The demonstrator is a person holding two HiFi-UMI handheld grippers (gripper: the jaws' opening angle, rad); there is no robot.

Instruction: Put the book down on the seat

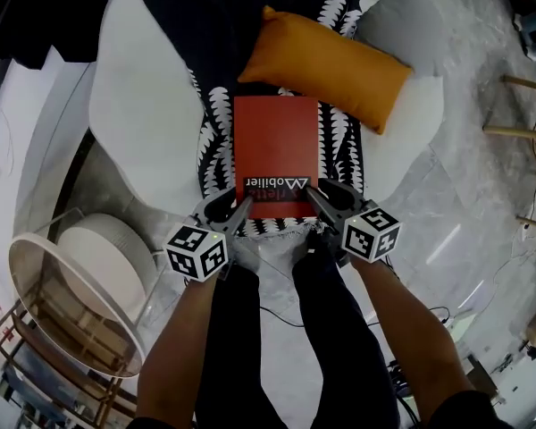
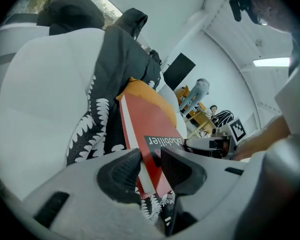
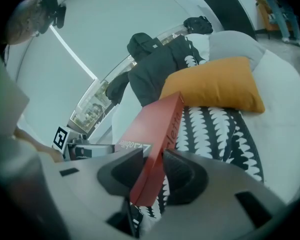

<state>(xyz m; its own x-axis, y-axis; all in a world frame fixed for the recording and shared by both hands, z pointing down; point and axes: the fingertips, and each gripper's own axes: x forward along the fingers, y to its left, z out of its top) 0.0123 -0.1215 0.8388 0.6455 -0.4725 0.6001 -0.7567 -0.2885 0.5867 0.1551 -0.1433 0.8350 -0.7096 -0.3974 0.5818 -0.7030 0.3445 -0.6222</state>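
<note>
Downward on book point(image 1: 275, 141): left gripper point(image 1: 238, 206), right gripper point(image 1: 319, 196)

This looks like a furnished lounge corner inside a larger, open room, a showroom or studio rather than a private home. A rounded white armchair point(image 1: 143, 123) carries an orange cushion point(image 1: 326, 65), a black-and-white patterned throw point(image 1: 216, 141) and a black jacket point(image 3: 155, 66) draped over its back. Beside it stands a round glass side table point(image 1: 71, 307). The floor point(image 1: 464, 195) is pale and marble-like, with a cable point(image 1: 281, 313) trailing across it. A broad window point(image 3: 90, 109) curves behind the chair, and people point(image 2: 200, 91) stand among wooden furniture further off.
</note>
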